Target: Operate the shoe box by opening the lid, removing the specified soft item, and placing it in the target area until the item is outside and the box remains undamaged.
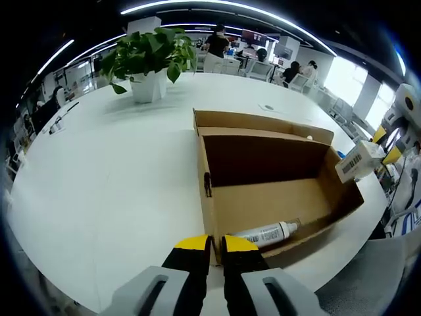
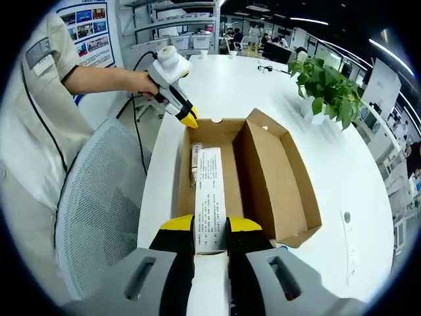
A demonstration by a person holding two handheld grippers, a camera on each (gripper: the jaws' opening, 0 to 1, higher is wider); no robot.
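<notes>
An open brown cardboard shoe box (image 1: 263, 197) lies on the white table (image 1: 112, 184), its lid (image 1: 263, 123) folded back. A white tube (image 1: 268, 233) rests on its floor near my left gripper (image 1: 217, 243), whose jaws are pinched on the box's near corner wall. In the right gripper view, my right gripper (image 2: 210, 227) is shut on a long white labelled packet (image 2: 210, 197), held above the shoe box (image 2: 263, 178). The left gripper (image 2: 189, 120) holds the far corner there. The right gripper (image 1: 385, 146) with the packet (image 1: 358, 161) hangs past the box's right end.
A potted green plant (image 1: 151, 59) (image 2: 329, 85) stands farther along the table. A grey mesh chair (image 2: 105, 204) sits at the table's edge beside a person (image 2: 39, 99). Desks and people fill the office behind.
</notes>
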